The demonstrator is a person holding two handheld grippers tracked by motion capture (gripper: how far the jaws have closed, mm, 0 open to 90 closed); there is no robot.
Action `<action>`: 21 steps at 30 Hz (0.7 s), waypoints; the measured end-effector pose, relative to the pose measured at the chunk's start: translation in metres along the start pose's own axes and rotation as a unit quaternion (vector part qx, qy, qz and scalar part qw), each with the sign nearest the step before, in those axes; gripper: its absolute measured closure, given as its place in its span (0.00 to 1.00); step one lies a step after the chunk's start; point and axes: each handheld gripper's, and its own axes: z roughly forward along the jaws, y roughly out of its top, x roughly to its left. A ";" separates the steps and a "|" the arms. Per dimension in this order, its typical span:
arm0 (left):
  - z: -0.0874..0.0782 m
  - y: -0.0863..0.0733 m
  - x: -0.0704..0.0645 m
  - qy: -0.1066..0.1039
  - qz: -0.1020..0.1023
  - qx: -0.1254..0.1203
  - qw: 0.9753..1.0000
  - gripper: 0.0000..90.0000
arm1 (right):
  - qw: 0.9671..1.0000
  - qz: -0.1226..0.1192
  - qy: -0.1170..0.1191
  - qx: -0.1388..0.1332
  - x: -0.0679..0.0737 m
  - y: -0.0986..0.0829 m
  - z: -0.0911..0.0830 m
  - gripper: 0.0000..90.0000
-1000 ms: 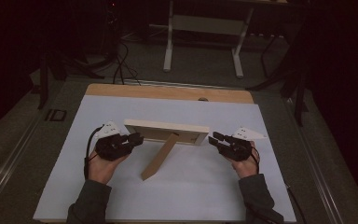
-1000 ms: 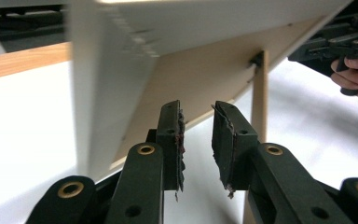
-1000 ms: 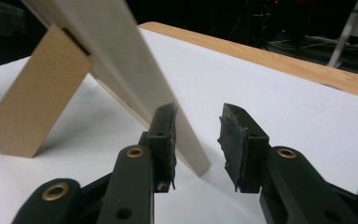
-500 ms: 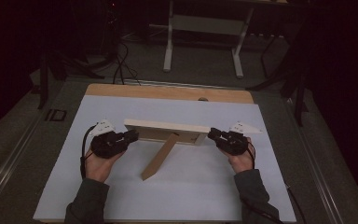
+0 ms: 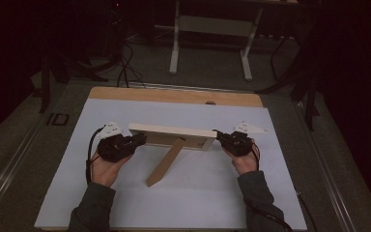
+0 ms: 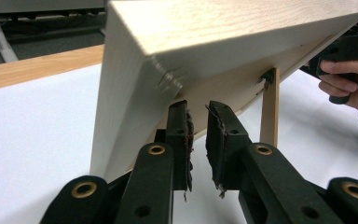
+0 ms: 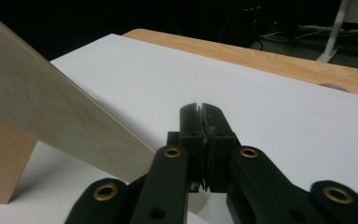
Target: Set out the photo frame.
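Picture frame stood back-side toward the person on the white surface, propped on its easel leg, between the two tools. Left tool sat at the frame's left end, jaws slightly apart just under the back edge, not clamped. Right tool was at the frame's right end, jaws pressed together, gripping nothing, frame just beside it.

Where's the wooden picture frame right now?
In the high view the picture frame stands mid-table on the white sheet, propped on its back leg, between the left gripper and the right gripper.
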 end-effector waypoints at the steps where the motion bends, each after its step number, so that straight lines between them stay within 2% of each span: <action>1: 0.001 0.001 0.000 -0.001 0.001 0.000 1.000 0.90 | 1.000 0.000 0.001 0.001 0.000 0.000 0.000 0.99; 8: 0.006 0.003 -0.005 0.001 0.008 0.005 1.000 0.93 | 1.000 0.010 0.019 -0.001 0.001 0.003 0.002 0.99; 13: 0.009 0.005 -0.007 -0.001 0.013 0.007 1.000 0.94 | 0.999 0.005 0.033 0.001 0.004 0.003 0.003 1.00; 21: 0.013 0.009 -0.009 -0.004 0.012 0.006 1.000 0.96 | 0.999 0.003 0.043 0.002 0.005 0.004 0.002 0.99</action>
